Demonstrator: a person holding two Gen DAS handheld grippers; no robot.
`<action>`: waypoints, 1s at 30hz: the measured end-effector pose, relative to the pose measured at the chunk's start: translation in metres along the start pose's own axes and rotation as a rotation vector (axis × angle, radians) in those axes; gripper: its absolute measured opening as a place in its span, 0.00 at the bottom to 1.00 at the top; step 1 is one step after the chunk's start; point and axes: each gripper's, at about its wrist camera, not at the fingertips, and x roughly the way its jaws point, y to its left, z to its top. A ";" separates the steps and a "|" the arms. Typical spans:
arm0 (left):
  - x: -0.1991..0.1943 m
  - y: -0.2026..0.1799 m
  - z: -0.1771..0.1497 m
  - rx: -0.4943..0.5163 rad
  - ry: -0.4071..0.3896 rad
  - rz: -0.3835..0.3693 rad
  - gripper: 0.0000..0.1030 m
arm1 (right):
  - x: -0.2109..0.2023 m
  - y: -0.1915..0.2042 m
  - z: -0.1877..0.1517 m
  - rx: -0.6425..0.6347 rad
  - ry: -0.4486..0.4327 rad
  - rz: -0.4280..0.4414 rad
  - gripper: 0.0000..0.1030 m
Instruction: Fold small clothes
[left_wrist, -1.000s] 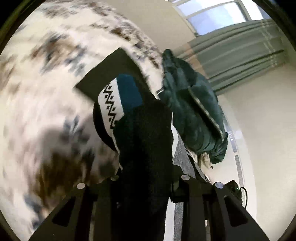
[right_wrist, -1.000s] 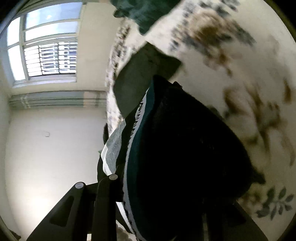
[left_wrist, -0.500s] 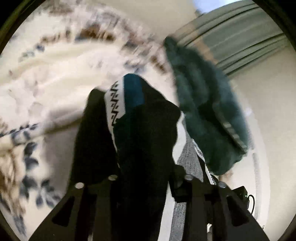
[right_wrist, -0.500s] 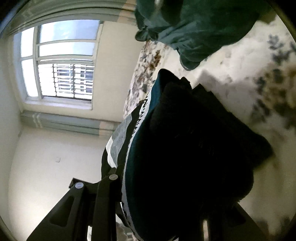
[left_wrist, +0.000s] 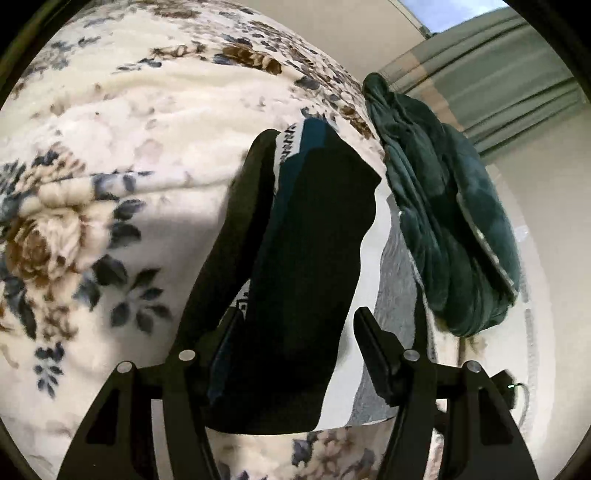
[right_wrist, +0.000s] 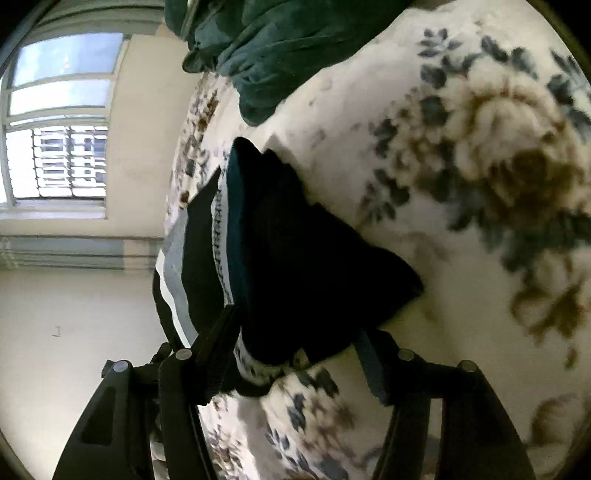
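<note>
Lying doubled over on the blanket (left_wrist: 122, 122), mid-frame, the garment (left_wrist: 306, 258) looks folded once. Both the left gripper (left_wrist: 295, 332) and right gripper (right_wrist: 299, 332) are opening, cloth between their jaws, letting go. More folds may remain.

A black garment (left_wrist: 310, 266) with a teal band and a white zigzag-patterned stripe lies on a cream blanket (left_wrist: 122, 155) printed with brown roses and blue-grey leaves, near a dark green cloth (left_wrist: 443, 221).
</note>
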 end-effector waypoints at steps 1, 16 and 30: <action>0.001 -0.002 0.000 0.011 -0.005 0.018 0.58 | 0.002 0.005 -0.002 -0.029 -0.003 -0.007 0.52; -0.043 -0.096 -0.049 0.361 -0.046 0.530 0.98 | -0.011 0.122 -0.047 -0.533 -0.151 -0.745 0.98; -0.191 -0.202 -0.103 0.413 -0.179 0.492 0.98 | -0.181 0.237 -0.146 -0.743 -0.350 -0.840 1.00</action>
